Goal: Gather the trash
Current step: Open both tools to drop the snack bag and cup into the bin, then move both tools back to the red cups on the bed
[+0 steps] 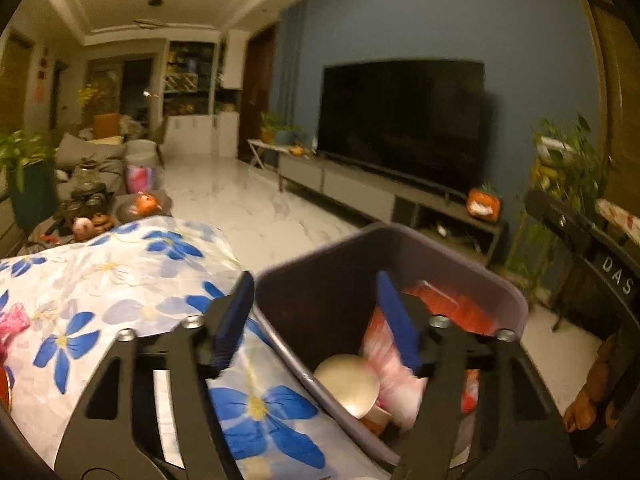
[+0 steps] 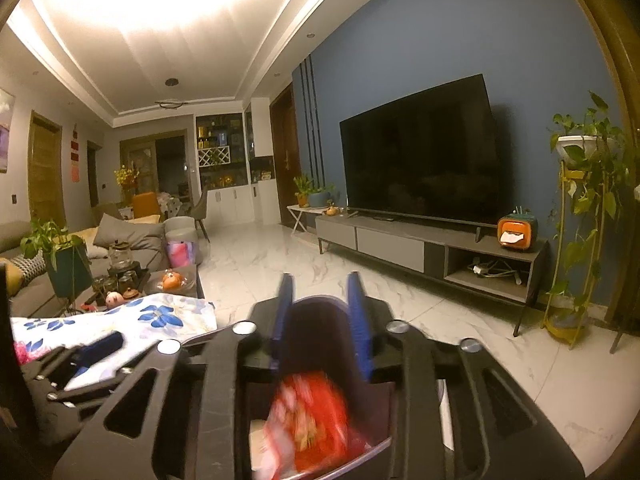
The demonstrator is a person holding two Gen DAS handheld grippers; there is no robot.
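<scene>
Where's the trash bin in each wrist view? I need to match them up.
Left wrist: bin lower centre-right, between the jaws, beside the floral cloth.
Right wrist: bin bottom centre, between the jaws, red wrapper inside.
Shared landmark: TV.

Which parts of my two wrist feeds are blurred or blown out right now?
Right wrist view: the red wrapper in the bin is motion-smeared and the ceiling glares white. Left wrist view: dimmer and softer overall, with the left tool fingers and the pink wrapper blurred. Both bend straight lines at the edges.
</scene>
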